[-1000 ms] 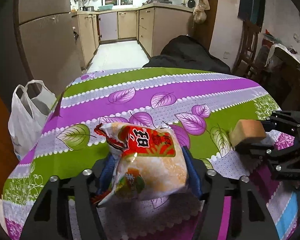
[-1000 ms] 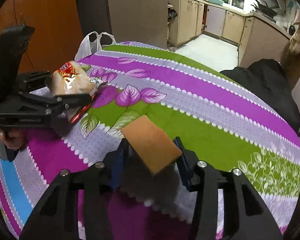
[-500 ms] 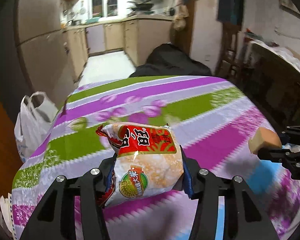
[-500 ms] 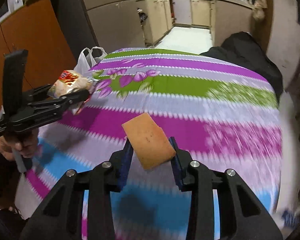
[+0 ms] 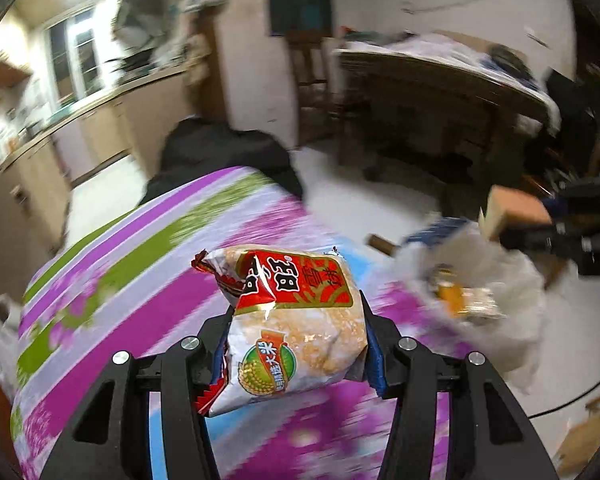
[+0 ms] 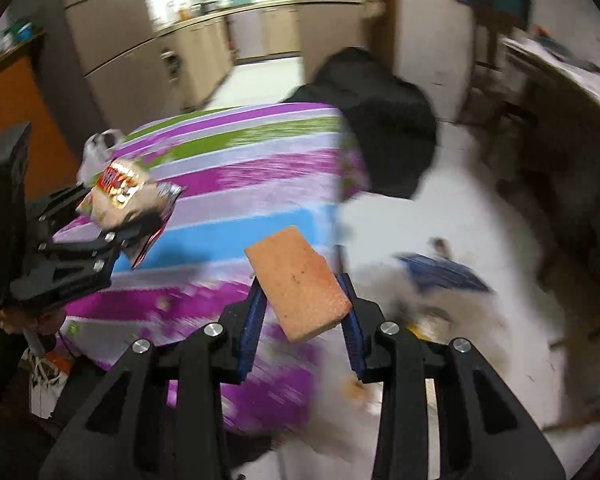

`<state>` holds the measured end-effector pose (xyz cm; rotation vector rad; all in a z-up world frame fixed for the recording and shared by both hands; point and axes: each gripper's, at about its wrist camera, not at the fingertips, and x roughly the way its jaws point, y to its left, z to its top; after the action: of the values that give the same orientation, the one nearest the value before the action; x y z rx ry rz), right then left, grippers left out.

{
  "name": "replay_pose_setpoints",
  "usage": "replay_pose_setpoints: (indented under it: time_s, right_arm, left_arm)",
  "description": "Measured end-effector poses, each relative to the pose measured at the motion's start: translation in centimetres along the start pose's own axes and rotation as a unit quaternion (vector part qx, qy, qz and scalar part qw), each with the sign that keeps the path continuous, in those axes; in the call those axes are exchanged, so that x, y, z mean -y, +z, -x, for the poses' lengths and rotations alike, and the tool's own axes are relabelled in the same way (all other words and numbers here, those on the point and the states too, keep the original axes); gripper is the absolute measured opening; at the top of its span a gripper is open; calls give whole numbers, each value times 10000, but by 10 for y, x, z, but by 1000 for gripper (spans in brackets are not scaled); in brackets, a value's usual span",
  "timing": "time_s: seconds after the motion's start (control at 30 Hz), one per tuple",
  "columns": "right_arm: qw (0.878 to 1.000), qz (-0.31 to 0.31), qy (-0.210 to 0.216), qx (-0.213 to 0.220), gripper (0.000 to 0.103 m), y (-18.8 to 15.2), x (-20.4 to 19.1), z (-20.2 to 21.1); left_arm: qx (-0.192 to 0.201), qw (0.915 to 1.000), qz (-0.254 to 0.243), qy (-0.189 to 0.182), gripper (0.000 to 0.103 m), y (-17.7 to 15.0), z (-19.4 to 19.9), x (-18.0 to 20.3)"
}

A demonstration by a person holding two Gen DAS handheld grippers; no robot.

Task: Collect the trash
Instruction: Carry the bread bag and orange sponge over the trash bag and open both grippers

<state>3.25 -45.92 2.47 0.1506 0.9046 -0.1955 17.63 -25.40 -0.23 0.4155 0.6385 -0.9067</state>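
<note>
My left gripper (image 5: 296, 344) is shut on a red and orange snack packet (image 5: 290, 320), held above the striped tablecloth (image 5: 148, 280). The right wrist view shows the same packet (image 6: 120, 196) at the left, in the left gripper (image 6: 112, 232). Between the blue pads of my right gripper (image 6: 302, 312) sits an orange sponge block (image 6: 298, 284), clamped and tilted. In the left wrist view that sponge (image 5: 512, 212) shows at the far right. Below and to the right lies a white plastic trash bag (image 5: 488, 304) on the floor, with wrappers inside. The bag (image 6: 432, 312) is blurred in the right wrist view.
The table's right edge (image 6: 336, 208) drops to a pale floor (image 6: 452, 208). A chair draped in black cloth (image 6: 380, 120) stands behind the table. A white carrier bag (image 5: 0, 340) hangs at the table's left. A cluttered wooden table (image 5: 440, 80) fills the right.
Both grippers have swung right with their loads, from over the middle of the table to its right edge. The floor trash bag has come into view.
</note>
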Motion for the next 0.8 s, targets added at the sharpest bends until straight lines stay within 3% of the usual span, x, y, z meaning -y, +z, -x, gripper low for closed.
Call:
replay_pose_setpoints:
  time_s: [0.23,0.4,0.6,0.8]
  right_arm:
    - [9961,-508,-700,-175,35,-32,76,34]
    - [9921,-699,-984,-342,35,-41,108,37]
    - [9895,-786,-1094,-529,35,-45,125,26]
    - [9907,-643,-987,-675,35,-42,125,11]
  left_arm:
    - [32,9947,-888,-521,53,38,-23,118]
    - [-18,9907,-1216,-613,53,62,-50,181]
    - [-138,9891,-1364,-538,53,72,-88,224]
    - [-247,9874,-1498,-442,53,63,-106,223]
